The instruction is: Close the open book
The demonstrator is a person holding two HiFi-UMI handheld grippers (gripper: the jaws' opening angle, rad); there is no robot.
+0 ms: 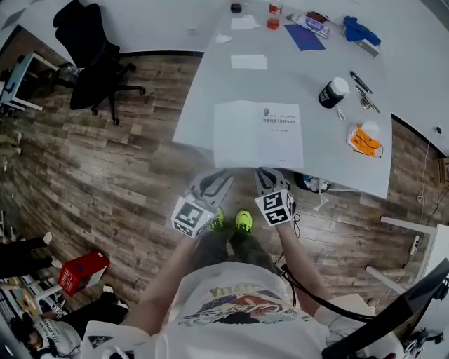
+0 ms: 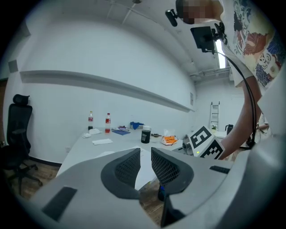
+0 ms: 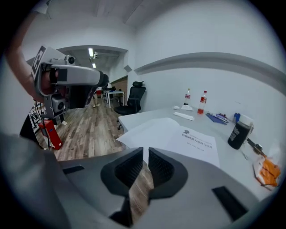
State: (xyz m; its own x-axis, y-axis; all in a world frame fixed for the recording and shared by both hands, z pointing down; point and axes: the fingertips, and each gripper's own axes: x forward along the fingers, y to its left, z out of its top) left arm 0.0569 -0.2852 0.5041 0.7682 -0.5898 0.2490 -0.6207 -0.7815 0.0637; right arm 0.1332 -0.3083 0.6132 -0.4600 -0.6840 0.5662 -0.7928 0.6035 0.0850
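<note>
The open book (image 1: 258, 134) lies flat on the white table (image 1: 210, 91) near its front edge, white pages up, with print on the right-hand page. In the right gripper view the book (image 3: 178, 136) spreads just beyond the jaws. Below the table's edge, over the wooden floor, hang both grippers. My left gripper (image 1: 223, 174) points at the book's near left corner, pads close together with nothing between them (image 2: 145, 154). My right gripper (image 1: 266, 172) sits under the book's near edge, shut and empty (image 3: 145, 154). Neither touches the book.
A black cup with a white lid (image 1: 332, 92), pens (image 1: 363, 87) and an orange packet (image 1: 365, 140) lie to the book's right. Bottles (image 1: 273, 14), papers and blue items (image 1: 361, 31) stand at the far end. An office chair (image 1: 91, 63) and a red box (image 1: 83, 272) stand on the floor at left.
</note>
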